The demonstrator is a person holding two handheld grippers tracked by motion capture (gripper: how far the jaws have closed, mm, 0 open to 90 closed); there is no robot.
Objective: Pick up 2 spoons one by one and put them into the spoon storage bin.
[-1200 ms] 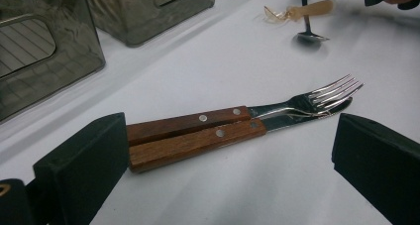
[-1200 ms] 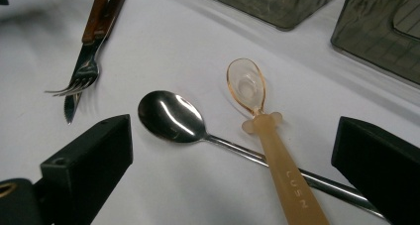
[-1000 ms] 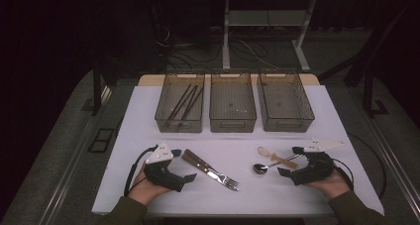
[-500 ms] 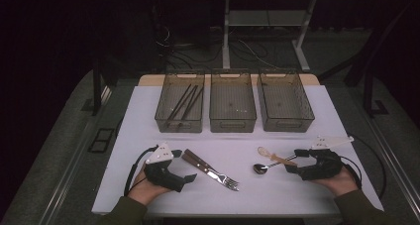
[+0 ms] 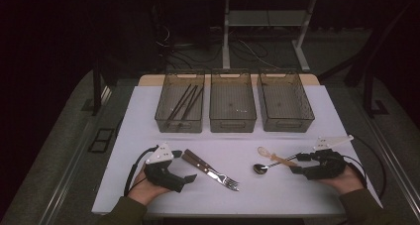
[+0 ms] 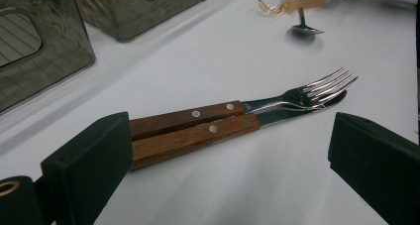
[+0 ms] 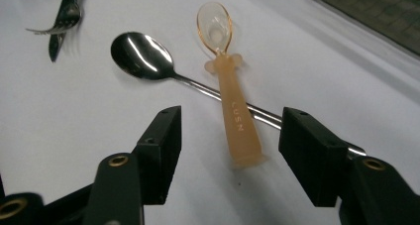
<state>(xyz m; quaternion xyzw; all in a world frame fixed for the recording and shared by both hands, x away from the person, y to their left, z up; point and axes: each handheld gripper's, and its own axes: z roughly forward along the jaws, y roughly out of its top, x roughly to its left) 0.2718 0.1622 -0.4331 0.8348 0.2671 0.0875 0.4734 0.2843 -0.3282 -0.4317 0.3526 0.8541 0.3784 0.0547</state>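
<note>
- The right gripper [image 7: 227,158] hovers low over the white table top [image 5: 277,195], its black jaws half spread and just now narrowing; the handle end of the translucent amber plastic spoon [image 7: 233,111] lies between them, and the pads do not press on it.
- The right gripper view alone shows how the spoons are stacked — the amber spoon lies across the thin handle of the shiny steel spoon [image 7: 143,56], touching it, with raised letters along the amber handle.
- In the high view the same pair reads as a small cross: the amber spoon [image 5: 273,156] and the steel spoon [image 5: 261,168] sit just beside the right gripper [image 5: 297,163], on the table's near right part.
- The left gripper [image 6: 228,150] rests with its jaws wide apart — nothing is pinched.
- The left gripper view shows two wooden handles with rivets side by side, touching: a steel fork [image 6: 317,88] lying against a wood-handled knife [image 6: 218,133]. Their handle ends pass behind the gripper's left jaw.
- The high view shows the fork and knife [image 5: 213,169] as one slanted shape just beside the left gripper [image 5: 188,179].
- The high view also gives three smoky clear plastic bins in a row at the far edge; the left bin [image 5: 163,117] holds dark chopsticks [image 5: 184,102], well apart from both hands.
</note>
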